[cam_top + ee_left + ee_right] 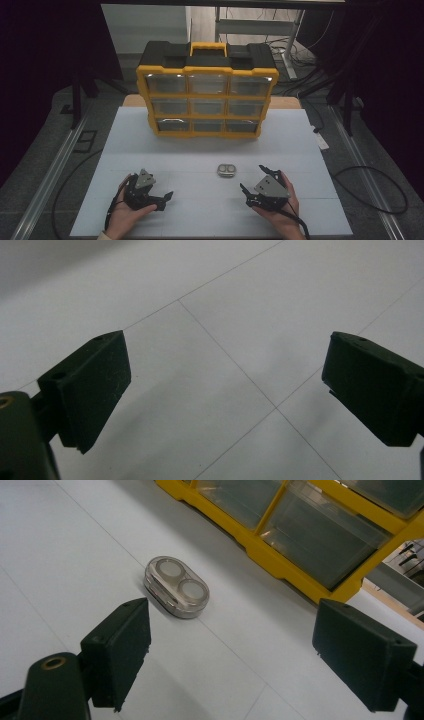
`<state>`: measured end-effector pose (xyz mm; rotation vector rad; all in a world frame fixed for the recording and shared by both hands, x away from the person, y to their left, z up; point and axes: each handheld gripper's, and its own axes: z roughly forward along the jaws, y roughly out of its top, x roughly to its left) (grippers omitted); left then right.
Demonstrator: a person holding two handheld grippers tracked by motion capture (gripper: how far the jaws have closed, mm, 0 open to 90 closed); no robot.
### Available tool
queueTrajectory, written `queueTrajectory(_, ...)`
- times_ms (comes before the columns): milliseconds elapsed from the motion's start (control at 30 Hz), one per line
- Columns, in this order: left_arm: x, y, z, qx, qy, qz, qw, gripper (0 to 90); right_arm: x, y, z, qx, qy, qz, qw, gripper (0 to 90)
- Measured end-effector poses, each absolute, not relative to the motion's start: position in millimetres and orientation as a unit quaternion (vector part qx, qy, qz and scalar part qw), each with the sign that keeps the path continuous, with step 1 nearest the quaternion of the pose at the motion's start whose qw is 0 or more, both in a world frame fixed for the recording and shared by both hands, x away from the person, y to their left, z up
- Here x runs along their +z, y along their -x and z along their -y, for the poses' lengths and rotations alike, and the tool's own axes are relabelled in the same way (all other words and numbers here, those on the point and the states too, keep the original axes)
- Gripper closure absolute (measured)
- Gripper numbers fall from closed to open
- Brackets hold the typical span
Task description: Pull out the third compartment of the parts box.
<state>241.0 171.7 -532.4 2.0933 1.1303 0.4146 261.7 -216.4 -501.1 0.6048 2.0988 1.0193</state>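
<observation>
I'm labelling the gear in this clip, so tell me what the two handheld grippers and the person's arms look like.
Both are black two-jaw tools. The left gripper and right gripper each carry a grey three-cornered plate on top and trail a black cable toward the person. Their jaw pads are flat, matte black blocks with small screw holes. A brass-coloured ring sits near the jaw base. A pale cuff edge shows at the left wrist.

Premises read as a lab or workshop test bay. A white-covered desk (210, 150) carries a yellow-and-black drawer organiser (207, 90); behind the organiser, loose cables (295, 52) trail over grey floor, beside a metal frame (260, 25); dark surroundings flank it.
</observation>
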Motion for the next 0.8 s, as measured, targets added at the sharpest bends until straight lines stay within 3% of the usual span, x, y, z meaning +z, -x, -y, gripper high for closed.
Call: queueTrajectory(800, -532.9, -241.3, -172.3, 0.161, -0.811, -0.437, 0.354, 6.1, -501.6, -258.8, 213.8, 0.37, -0.191, -0.81, 0.412, 16.9)
